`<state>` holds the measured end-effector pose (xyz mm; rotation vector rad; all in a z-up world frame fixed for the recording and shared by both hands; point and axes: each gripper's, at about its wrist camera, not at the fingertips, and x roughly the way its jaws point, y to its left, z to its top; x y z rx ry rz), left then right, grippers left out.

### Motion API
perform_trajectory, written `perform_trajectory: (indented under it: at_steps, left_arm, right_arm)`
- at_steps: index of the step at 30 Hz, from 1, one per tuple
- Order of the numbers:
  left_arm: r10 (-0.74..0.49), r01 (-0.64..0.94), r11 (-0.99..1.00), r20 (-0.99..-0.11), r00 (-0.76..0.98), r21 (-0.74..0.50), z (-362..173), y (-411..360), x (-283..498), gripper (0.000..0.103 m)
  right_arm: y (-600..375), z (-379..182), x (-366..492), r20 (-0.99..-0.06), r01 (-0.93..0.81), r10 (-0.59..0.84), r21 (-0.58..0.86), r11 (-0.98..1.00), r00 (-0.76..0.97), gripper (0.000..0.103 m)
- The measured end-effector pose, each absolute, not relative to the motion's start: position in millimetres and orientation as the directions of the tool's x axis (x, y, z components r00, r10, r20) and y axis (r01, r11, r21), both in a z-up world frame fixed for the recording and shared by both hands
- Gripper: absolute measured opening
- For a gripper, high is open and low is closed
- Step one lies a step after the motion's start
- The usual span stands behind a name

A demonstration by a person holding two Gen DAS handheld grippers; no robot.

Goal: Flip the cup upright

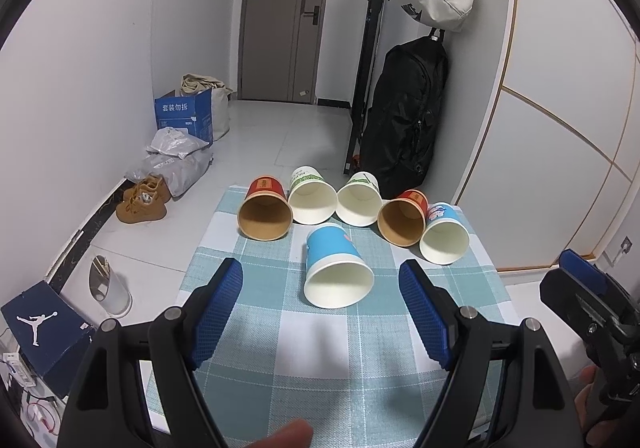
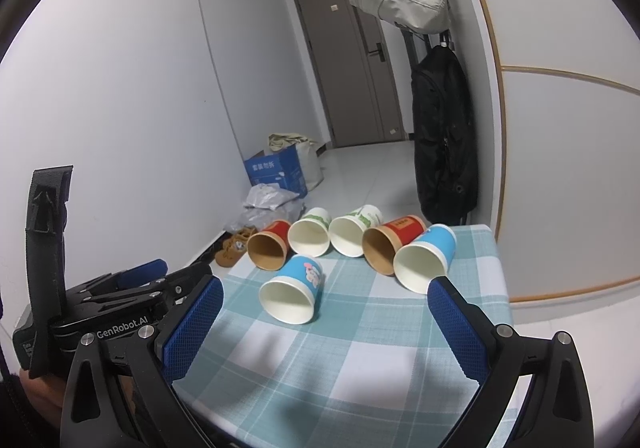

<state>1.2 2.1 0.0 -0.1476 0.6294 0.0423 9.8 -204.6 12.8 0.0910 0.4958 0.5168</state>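
Several paper cups lie on their sides on the checked tablecloth (image 1: 340, 360), mouths toward me. The nearest is a blue cup (image 1: 336, 268), alone in front of the row; it also shows in the right wrist view (image 2: 294, 294). Behind it lie a red cup (image 1: 265, 211), two white-green cups (image 1: 312, 195) (image 1: 359, 198), a second red cup (image 1: 403, 217) and a second blue cup (image 1: 444, 234). My left gripper (image 1: 320, 282) is open and empty, its blue pads either side of the near blue cup and short of it. My right gripper (image 2: 324, 304) is open and empty.
The small table's edges fall to a tiled floor. Brown shoes (image 1: 142, 200), bags and a blue box (image 1: 185, 116) lie on the left. A black bag (image 1: 408, 116) hangs by the wall behind the table. A shoebox (image 1: 44, 332) sits at the lower left.
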Motion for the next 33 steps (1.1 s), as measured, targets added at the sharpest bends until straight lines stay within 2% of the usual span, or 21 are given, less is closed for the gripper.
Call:
perform_trajectory:
  at_steps: [26, 33]
  left_arm:
    - [-0.034, -0.075, 0.985, -0.602, 0.798, -0.154, -2.2, 4.4, 3.6, 0.077]
    - [-0.052, -0.086, 0.98, -0.642, 0.765, -0.182, -6.4, 10.1, 16.5, 0.077]
  right_arm:
    - [-203.8, 13.7, 13.2, -0.445, -0.442, 0.495, 0.223, 0.869, 0.746, 0.103]
    - [-200.7, 15.7, 13.4, -0.448, -0.439, 0.486, 0.212, 0.873, 0.75, 0.103]
